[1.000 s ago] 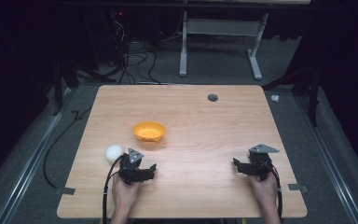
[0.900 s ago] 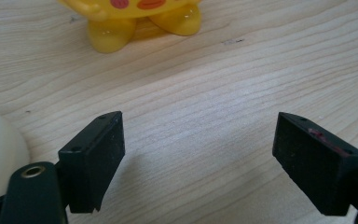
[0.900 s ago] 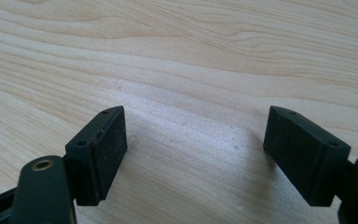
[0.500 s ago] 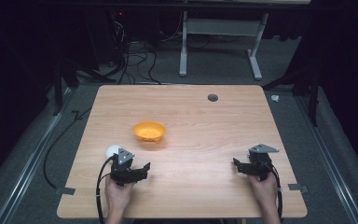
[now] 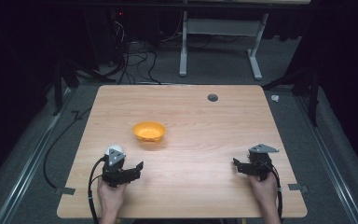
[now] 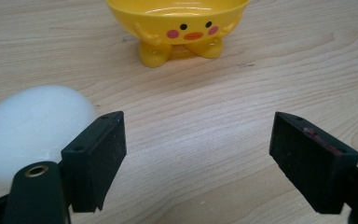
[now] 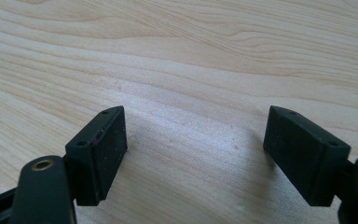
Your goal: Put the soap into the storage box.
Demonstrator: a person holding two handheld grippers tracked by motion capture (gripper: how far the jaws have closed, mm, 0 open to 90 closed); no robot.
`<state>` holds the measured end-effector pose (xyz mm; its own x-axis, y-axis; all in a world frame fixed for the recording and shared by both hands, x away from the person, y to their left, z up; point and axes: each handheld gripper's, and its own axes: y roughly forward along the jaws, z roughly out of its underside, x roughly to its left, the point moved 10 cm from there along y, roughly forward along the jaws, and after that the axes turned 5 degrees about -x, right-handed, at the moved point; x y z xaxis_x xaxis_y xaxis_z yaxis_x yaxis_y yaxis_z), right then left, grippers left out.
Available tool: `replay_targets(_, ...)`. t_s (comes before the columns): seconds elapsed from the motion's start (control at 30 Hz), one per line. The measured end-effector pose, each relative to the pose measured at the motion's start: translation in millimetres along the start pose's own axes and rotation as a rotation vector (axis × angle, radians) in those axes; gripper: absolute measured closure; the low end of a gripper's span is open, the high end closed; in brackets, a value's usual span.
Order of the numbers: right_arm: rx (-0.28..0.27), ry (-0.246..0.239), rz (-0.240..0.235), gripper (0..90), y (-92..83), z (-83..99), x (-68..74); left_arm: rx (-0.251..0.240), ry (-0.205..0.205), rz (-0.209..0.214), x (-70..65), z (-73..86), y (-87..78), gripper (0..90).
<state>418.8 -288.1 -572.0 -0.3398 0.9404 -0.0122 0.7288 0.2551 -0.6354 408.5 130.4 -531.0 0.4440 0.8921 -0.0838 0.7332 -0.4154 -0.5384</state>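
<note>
Left tool (image 6: 198, 135) gapes wide, empty, white egg (image 6: 30, 130) just outside its jaw, likely lining up a grab for the chick bowl (image 6: 177, 21).

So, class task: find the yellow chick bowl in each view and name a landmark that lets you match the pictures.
High view: yellow chick bowl left of centre on the table.
Left gripper view: top centre, face toward the camera, beyond the open left claw.
Right gripper view: not in it.
Shared landmark: the white ball beside the left claw.

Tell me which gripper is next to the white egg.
The left gripper: the white egg sits just outside its jaw. The right gripper has bare table around it.
</note>
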Motion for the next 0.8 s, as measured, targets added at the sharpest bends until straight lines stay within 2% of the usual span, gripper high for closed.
replay_targets(0.43,0.0,-0.003,0.0,22.3,0.1,0.0,0.0,-0.032,-0.043,-0.088,27.8,1.7,-19.8,18.5)
replay_targets(0.67,0.0,-0.004,0.0,22.2,0.1,0.0,0.1,-0.034,-0.061,-0.115,40.4,4.2,-22.1,18.4)
replay_targets(0.8,0.0,-0.004,0.0,22.3,0.1,0.0,0.2,-0.023,-0.081,-0.15,51.5,10.3,-20.4,18.5)
